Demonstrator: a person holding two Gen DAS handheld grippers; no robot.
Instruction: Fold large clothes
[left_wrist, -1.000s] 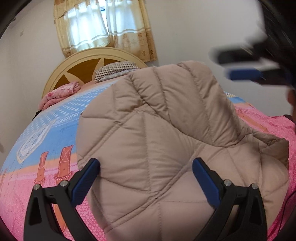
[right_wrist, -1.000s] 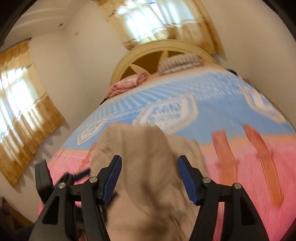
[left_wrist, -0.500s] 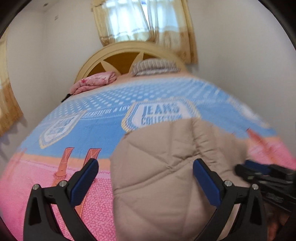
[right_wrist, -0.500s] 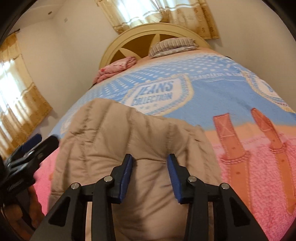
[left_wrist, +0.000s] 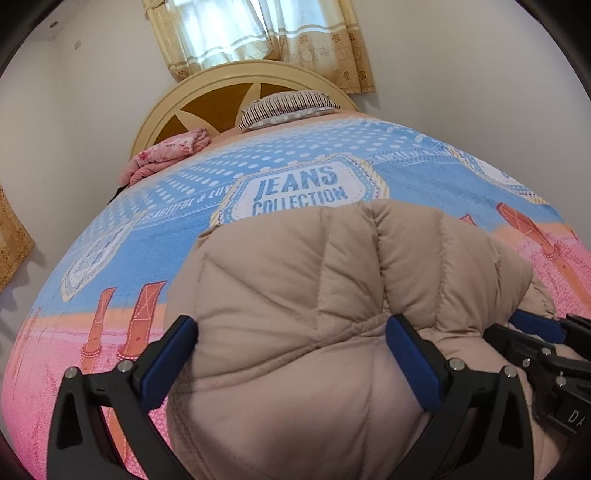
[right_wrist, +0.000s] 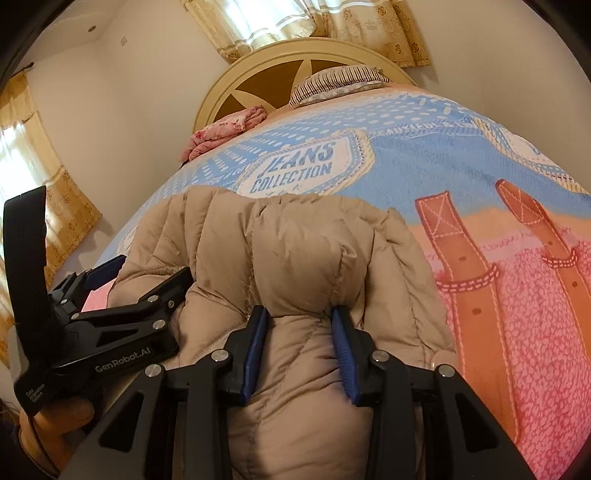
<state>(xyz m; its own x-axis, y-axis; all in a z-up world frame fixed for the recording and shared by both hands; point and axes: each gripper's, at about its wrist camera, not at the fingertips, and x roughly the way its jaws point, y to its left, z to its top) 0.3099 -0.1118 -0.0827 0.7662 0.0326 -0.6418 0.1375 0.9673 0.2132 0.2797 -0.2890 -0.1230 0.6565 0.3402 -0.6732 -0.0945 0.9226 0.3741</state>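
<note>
A beige quilted puffer jacket (left_wrist: 295, 295) lies bunched on the bed near its foot; it also shows in the right wrist view (right_wrist: 295, 258). My left gripper (left_wrist: 291, 328) is open wide, its blue pads on either side of a padded bulge of the jacket. My right gripper (right_wrist: 300, 321) is shut on a thick fold of the jacket. The left gripper's body shows at the left of the right wrist view (right_wrist: 110, 317); the right gripper's body shows at the right edge of the left wrist view (left_wrist: 546, 354).
The bed is covered by a blue and pink "JEANS COLLECTION" blanket (left_wrist: 295, 192). A striped pillow (left_wrist: 288, 107) and a folded pink quilt (left_wrist: 166, 155) lie by the rounded headboard (left_wrist: 221, 85). Curtained windows are behind and to the left.
The jacket's raised part has been laid down flat on the bed. My right gripper closed from open onto a fold of it. My left gripper stayed open and moved lower over the jacket.
</note>
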